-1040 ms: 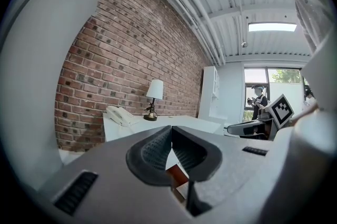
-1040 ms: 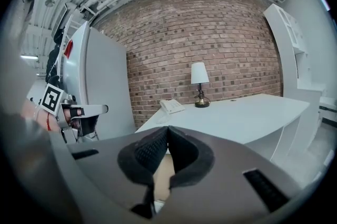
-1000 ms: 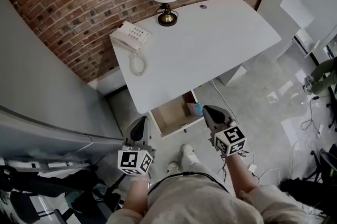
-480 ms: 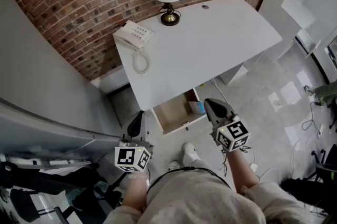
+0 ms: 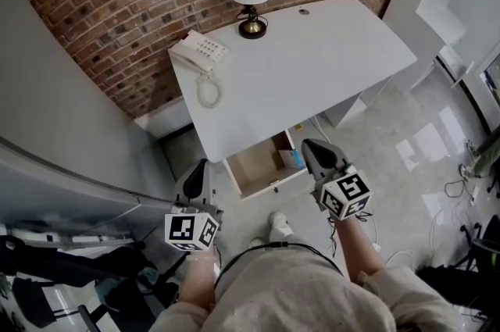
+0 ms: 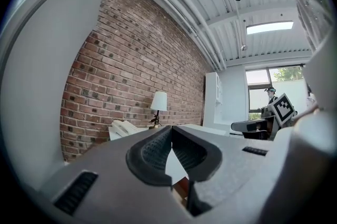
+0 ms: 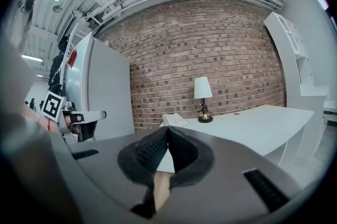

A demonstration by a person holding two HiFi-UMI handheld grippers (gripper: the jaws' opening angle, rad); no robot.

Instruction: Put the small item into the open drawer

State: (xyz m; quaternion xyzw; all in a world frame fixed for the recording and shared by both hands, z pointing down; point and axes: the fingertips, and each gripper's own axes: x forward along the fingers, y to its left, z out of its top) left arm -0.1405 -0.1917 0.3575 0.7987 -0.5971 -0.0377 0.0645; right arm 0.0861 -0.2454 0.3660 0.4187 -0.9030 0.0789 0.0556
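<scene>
Hovering before the white desk (image 5: 312,65), left gripper (image 5: 196,176) and right gripper (image 5: 312,155) both have jaws clenched together, nothing between the pads. Small blue item (image 5: 294,159) lies inside the open drawer (image 5: 254,166), at its right end.

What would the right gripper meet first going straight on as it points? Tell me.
The right gripper, shut and empty, would probably meet the white desk at its front edge, just above the open drawer; depth is unclear.
</scene>
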